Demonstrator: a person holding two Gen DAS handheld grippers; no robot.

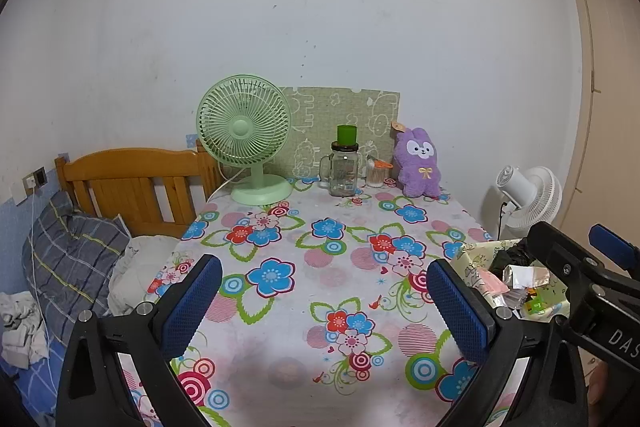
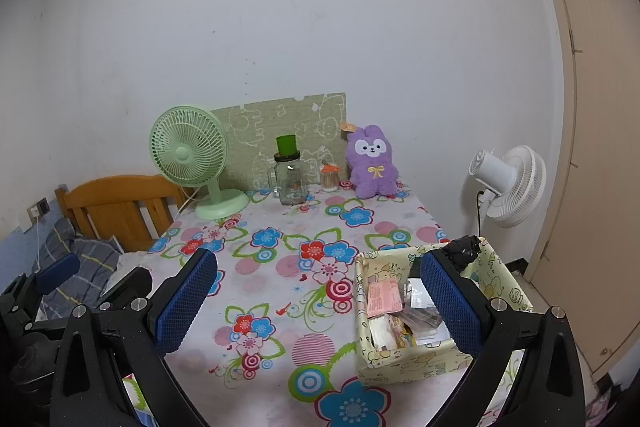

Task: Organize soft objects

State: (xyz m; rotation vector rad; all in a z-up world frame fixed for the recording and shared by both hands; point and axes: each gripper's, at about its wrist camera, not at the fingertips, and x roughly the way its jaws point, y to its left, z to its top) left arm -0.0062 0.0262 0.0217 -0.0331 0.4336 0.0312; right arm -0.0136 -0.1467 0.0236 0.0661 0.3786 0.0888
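A purple plush bunny (image 1: 419,163) (image 2: 372,163) sits upright at the table's far right, leaning on the wall. My left gripper (image 1: 324,303) hovers open over the near part of the flowered tablecloth (image 1: 304,267), holding nothing. My right gripper (image 2: 320,303) is also open and empty, its right finger (image 2: 448,303) above the yellow cartoon-print box (image 2: 364,343) filled with packets and papers. That box (image 1: 474,259) shows at the right in the left wrist view, partly behind the right gripper's body (image 1: 592,279).
A green desk fan (image 1: 246,135) (image 2: 192,155), a glass mug jar with a green cup on top (image 1: 343,167) (image 2: 289,173) and a small jar (image 1: 376,173) stand at the back. A bed with a wooden headboard (image 1: 132,183) and a plaid pillow (image 1: 68,259) lies left. A white floor fan (image 2: 512,183) stands right.
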